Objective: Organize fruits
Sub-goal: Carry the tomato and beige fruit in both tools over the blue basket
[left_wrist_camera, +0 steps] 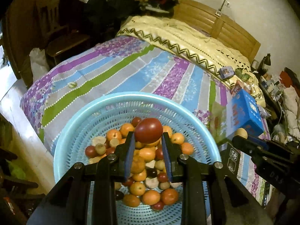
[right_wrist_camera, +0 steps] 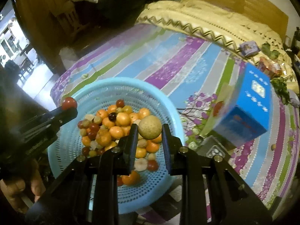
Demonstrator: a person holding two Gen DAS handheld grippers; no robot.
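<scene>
The basket [left_wrist_camera: 78, 116] is glossy pale-blue perforated plastic. The red fruit [left_wrist_camera: 148, 132] has smooth, shiny skin; the tan fruit [right_wrist_camera: 150, 127] looks matt and finely rough. The oranges [left_wrist_camera: 151, 196] are lightly dimpled with a soft sheen. Gripper arms are matt black with bright metal pins [left_wrist_camera: 183, 156]. The sheet [left_wrist_camera: 116, 69] is printed cloth, the headboard [left_wrist_camera: 221, 24] varnished wood, and the blue box [right_wrist_camera: 249, 108] smooth card.

The room was dim and yellowish. Bright daylight glared from a doorway [right_wrist_camera: 11, 43] at the left. Edges bent round and dark, and the blue box [right_wrist_camera: 243, 110] looked blurry.
</scene>
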